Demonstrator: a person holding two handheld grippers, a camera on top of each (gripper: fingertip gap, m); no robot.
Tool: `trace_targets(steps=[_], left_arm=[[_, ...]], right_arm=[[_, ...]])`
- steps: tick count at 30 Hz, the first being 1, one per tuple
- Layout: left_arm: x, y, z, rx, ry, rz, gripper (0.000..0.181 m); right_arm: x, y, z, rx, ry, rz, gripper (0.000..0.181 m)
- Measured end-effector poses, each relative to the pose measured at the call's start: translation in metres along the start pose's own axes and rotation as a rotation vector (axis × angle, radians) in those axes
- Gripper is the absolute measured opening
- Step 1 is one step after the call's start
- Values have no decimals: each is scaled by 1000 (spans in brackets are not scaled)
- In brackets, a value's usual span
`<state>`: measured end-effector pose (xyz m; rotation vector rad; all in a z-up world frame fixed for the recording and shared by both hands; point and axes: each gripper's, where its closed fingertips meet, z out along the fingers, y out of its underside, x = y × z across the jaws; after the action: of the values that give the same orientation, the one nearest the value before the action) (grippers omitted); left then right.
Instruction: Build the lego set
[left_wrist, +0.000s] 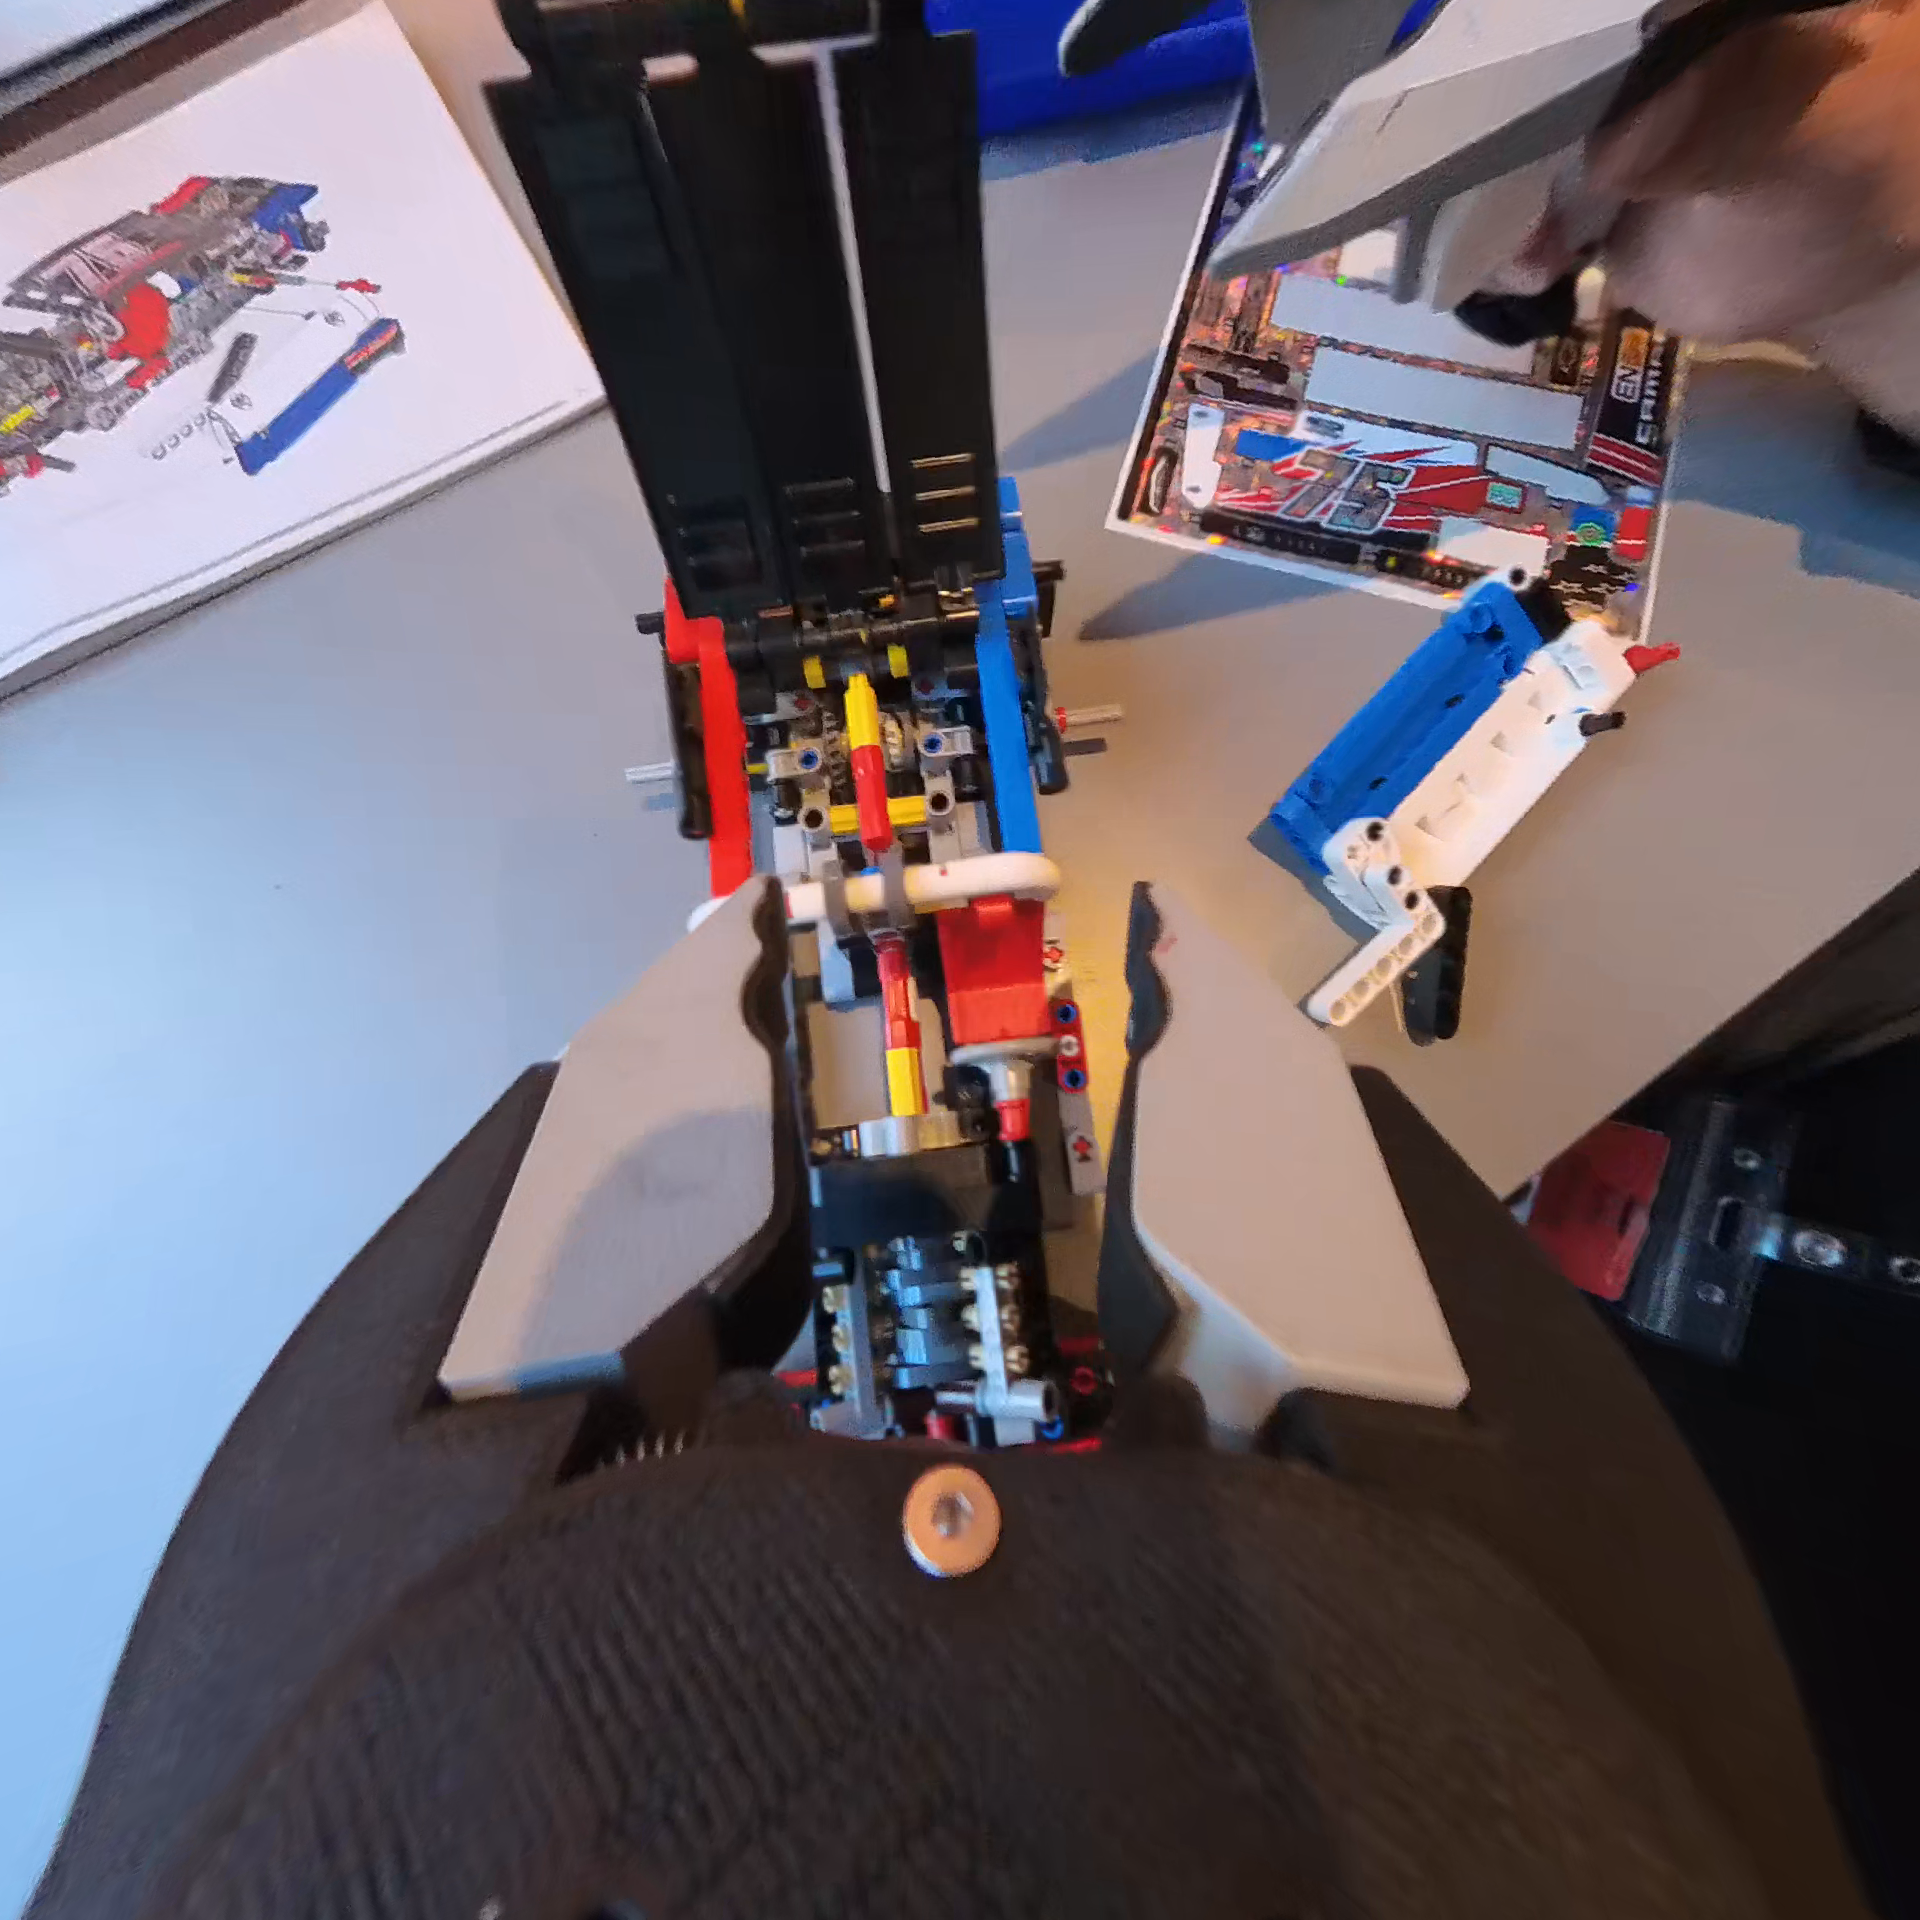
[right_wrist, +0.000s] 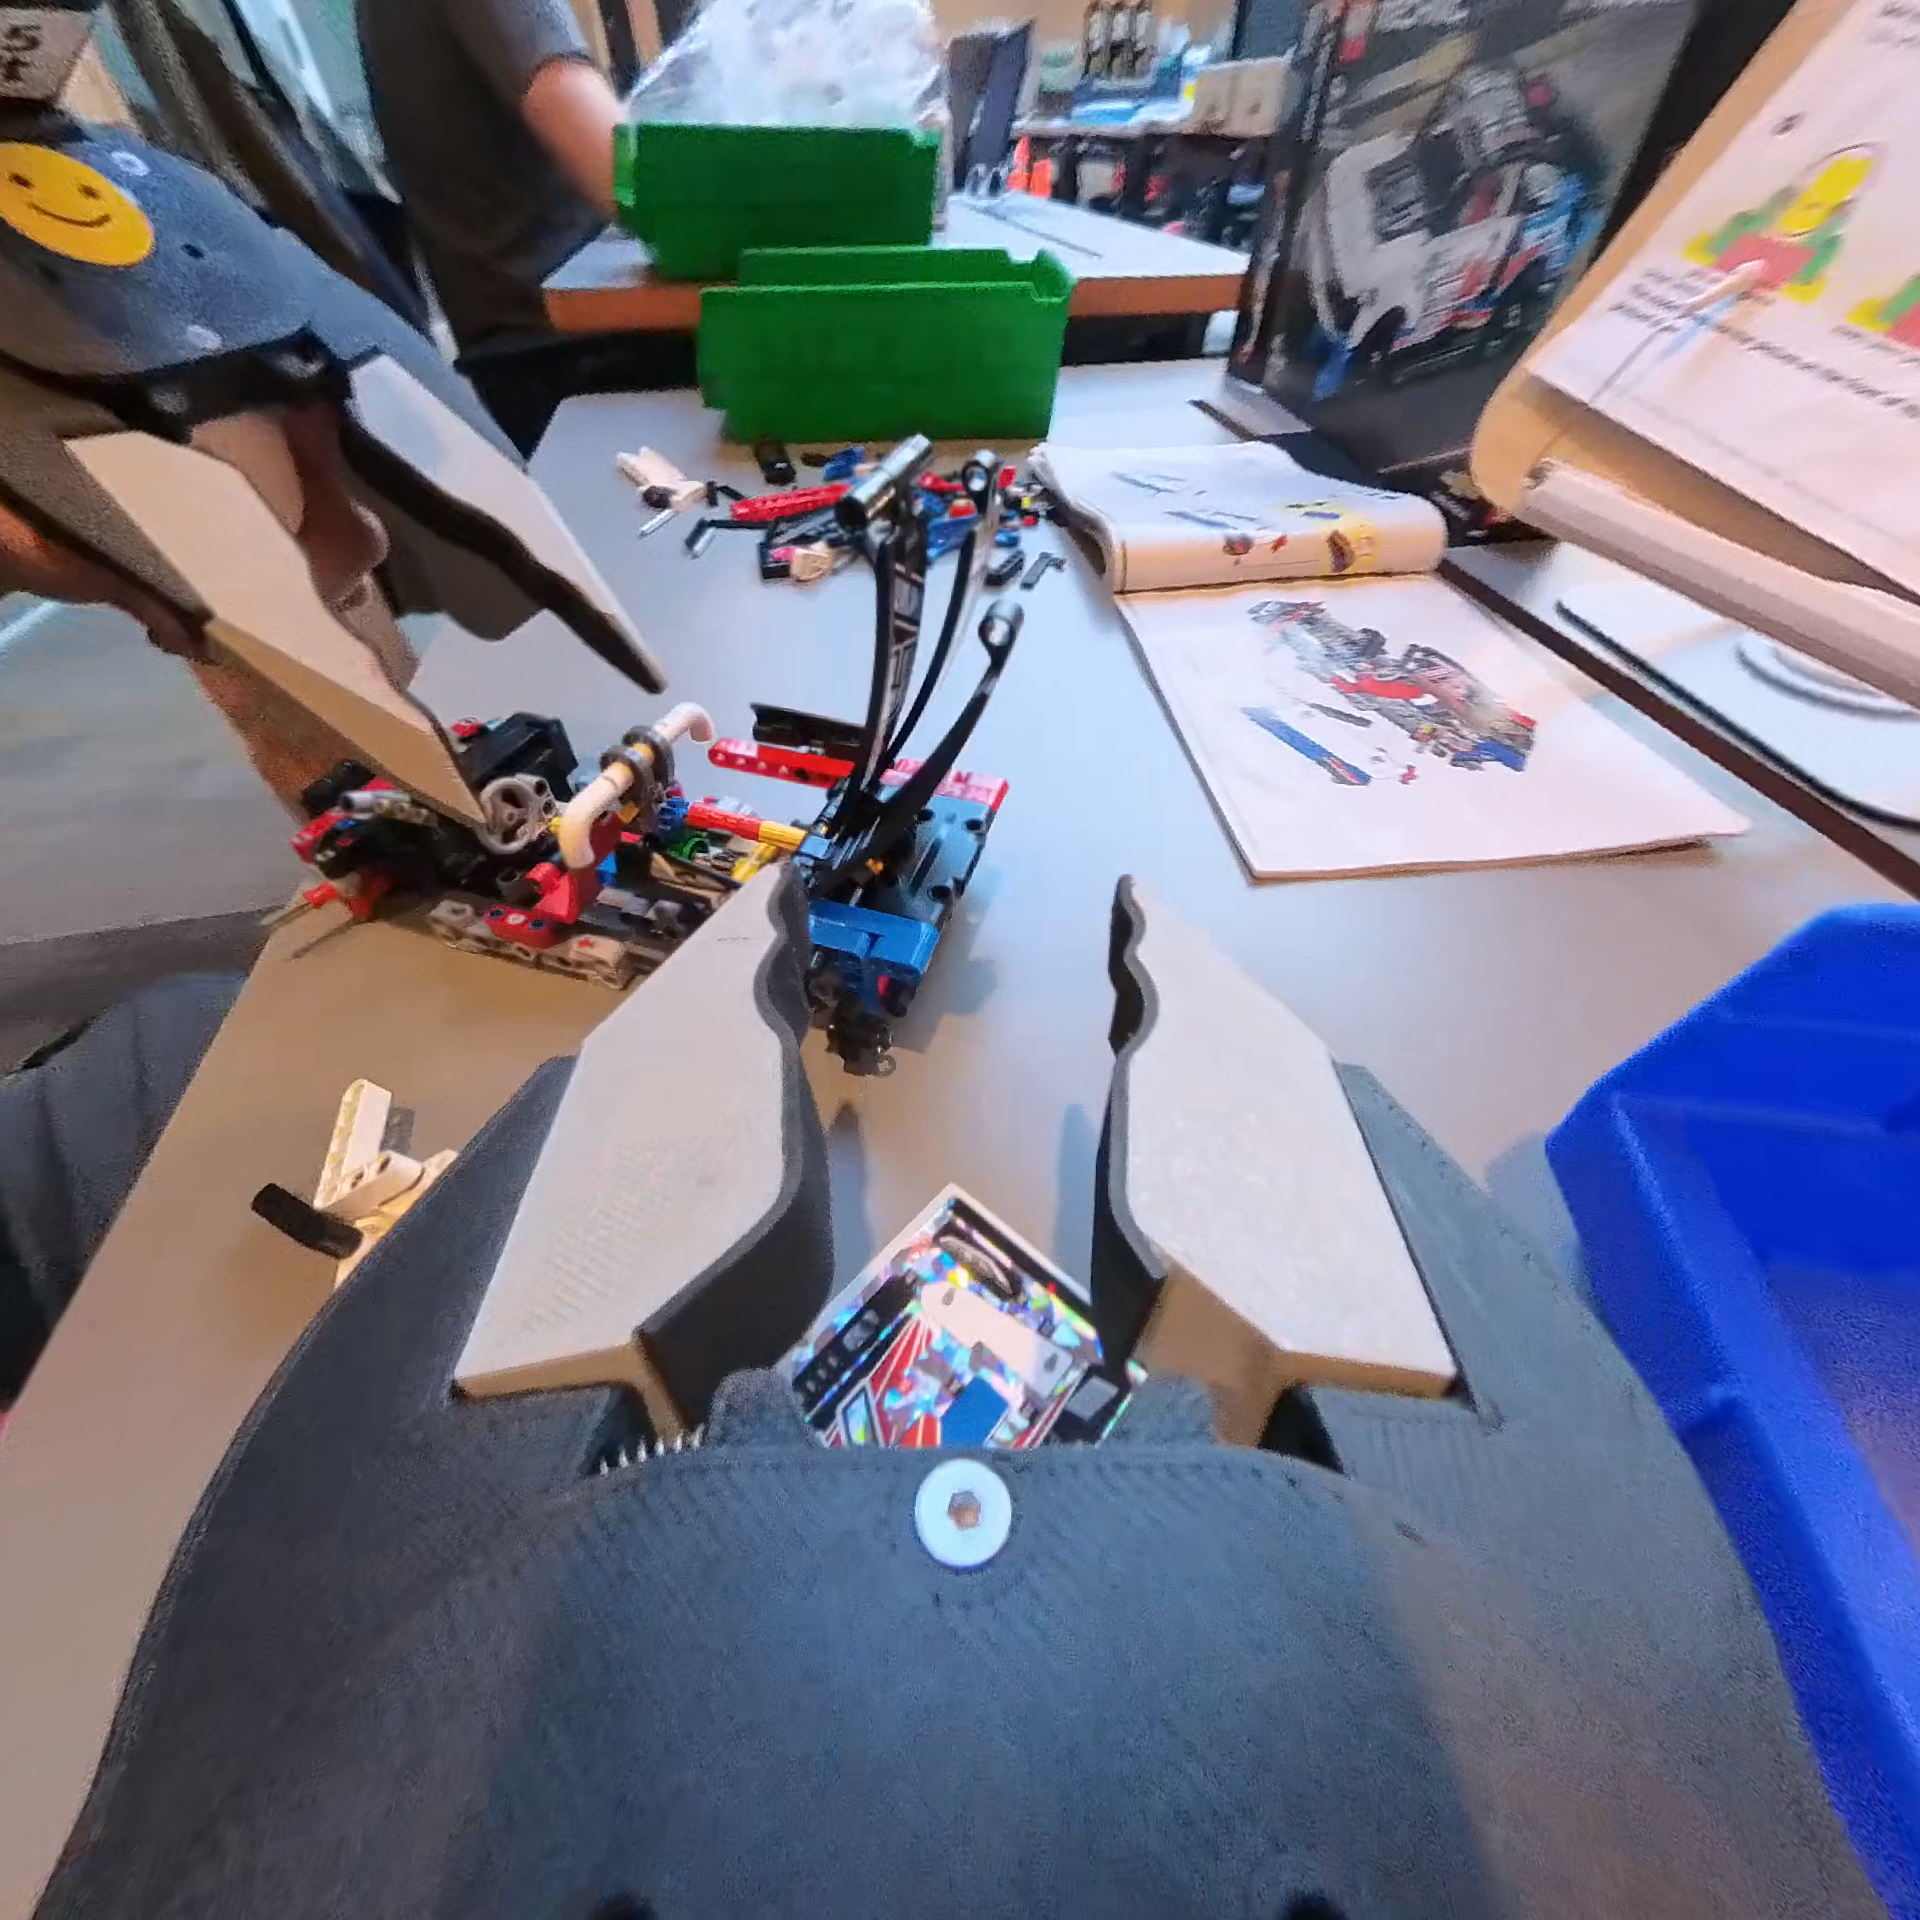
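Observation:
The partly built lego car (left_wrist: 883, 790) lies on the grey table (left_wrist: 312, 935), red on its left side, blue on its right, with black panels (left_wrist: 779, 312) raised at its far end. My left gripper (left_wrist: 956, 935) is open and straddles the car's near half; a gap shows at the right finger. In the right wrist view the car (right_wrist: 623, 842) lies ahead to the left with the left gripper (right_wrist: 561, 748) over it. My right gripper (right_wrist: 956, 935) is open and empty above a sticker sheet (right_wrist: 956, 1351). It also shows in the left wrist view (left_wrist: 1351, 177), held by a hand.
A blue and white side assembly (left_wrist: 1455, 769) lies right of the car, by the sticker sheet (left_wrist: 1403, 436). An open instruction booklet (right_wrist: 1403, 727) lies far right. Loose parts (right_wrist: 831, 509), green bins (right_wrist: 883, 343), a blue bin (right_wrist: 1766, 1247) and the set's box (right_wrist: 1455, 208) surround the area.

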<state>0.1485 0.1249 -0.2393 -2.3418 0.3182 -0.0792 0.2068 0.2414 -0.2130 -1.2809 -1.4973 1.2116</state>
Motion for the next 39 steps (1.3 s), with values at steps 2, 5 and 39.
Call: trace_targets(steps=[2,5,39], left_arm=[[6,3,0,13,-17,27,57],[10,2,5,13,-56,70,54],[3,-10,23,-260,244,20,54]], right_arm=[[-3,8,-4,14,26,-13,53],[-10,21,0,-44,7,-43,49],[-28,28,13,-85,-100,-45,45]])
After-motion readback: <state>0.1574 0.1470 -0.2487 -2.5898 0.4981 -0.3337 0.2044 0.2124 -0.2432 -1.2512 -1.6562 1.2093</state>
